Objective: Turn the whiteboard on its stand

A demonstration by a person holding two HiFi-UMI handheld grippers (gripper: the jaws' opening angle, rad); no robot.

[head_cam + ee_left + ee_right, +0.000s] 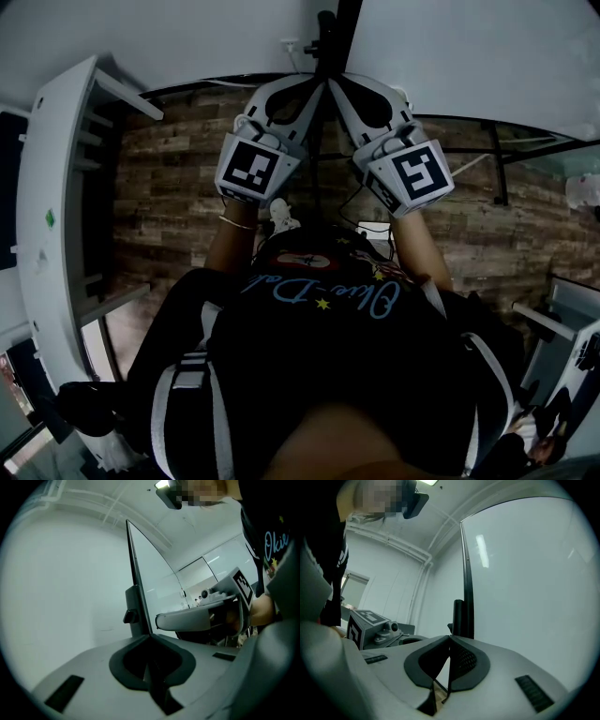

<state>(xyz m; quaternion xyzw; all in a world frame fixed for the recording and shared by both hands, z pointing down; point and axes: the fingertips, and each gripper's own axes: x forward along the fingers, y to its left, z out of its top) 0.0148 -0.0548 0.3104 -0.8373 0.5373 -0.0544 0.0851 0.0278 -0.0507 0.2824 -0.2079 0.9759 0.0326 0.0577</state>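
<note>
a person in a black printed shirt [319, 319] stands at the left edge of a glossy whiteboard [469, 56], a two-jaw gripper raised in each hand. in the head view the left gripper [317, 86] and the right gripper [336, 86] angle inward until their tips nearly touch each other at the stand's black post [339, 23]. the square-marked cubes of both face the camera.

the left gripper view shows the left gripper [150, 638] with its jaws closed, tips meeting just beside the post [136, 604] and its side knob [130, 616]. the whiteboard [154, 588] runs away to the right at a grazing angle. the right gripper's jaw [201, 618] reaches in from the right.

the right gripper view shows the right gripper [450, 638] closed as well, tips together with only a thin wedge of light lower down between the pads. above them rise the post [458, 616] and the board's dark edge, and the whiteboard [525, 583] fills the right of the frame, upright, with ceiling lights reflected in it. the left gripper's marker cube [365, 625] sits at the left.

no view settles whether either pair of tips pinches the frame.

below the board lie a wood-plank floor [178, 187] and the stand's dark legs [497, 169]. a white shelf unit [56, 206] stands at the left.
</note>
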